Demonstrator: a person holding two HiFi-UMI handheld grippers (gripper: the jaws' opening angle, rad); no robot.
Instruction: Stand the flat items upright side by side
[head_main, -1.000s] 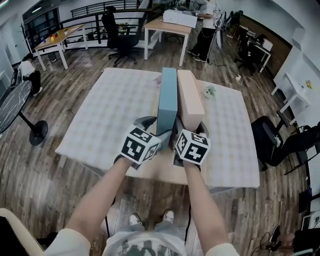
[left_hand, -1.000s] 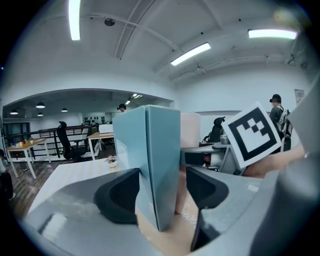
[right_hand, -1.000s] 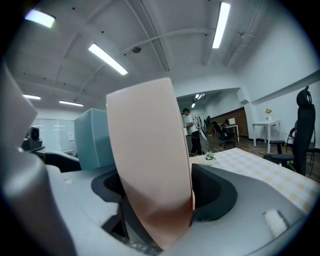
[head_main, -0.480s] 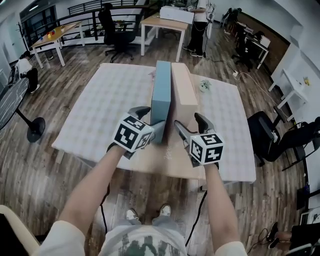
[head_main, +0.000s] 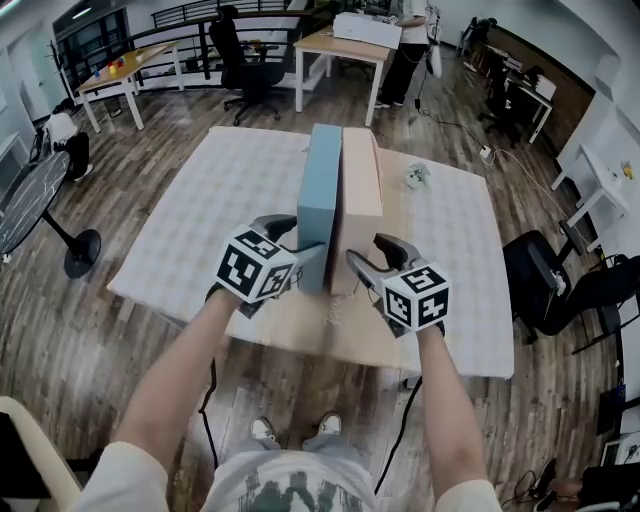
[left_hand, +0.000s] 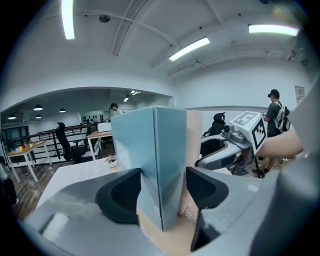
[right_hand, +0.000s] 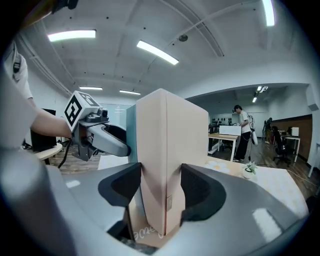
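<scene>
Two flat boxes stand upright on edge, side by side, on the table: a blue box (head_main: 320, 190) on the left and a beige box (head_main: 360, 185) against its right side. My left gripper (head_main: 300, 238) is shut on the near end of the blue box (left_hand: 150, 150), with both pads on its faces. My right gripper (head_main: 375, 255) has just been closing with the beige box (right_hand: 170, 145) between its jaws, and its pads now press on both faces of the near end. In the left gripper view the right gripper (left_hand: 225, 150) shows beside the beige box (left_hand: 194, 130).
The boxes rest on a brown sheet (head_main: 340, 320) over the checked cloth of the table (head_main: 200, 220). A small plant ornament (head_main: 417, 177) lies at the far right of the table. Office chairs, desks and a standing person are beyond it.
My right gripper has rolled from tilted to level and its jaws have closed in on the beige box's near end. The left gripper and blue box have stayed in place.
</scene>
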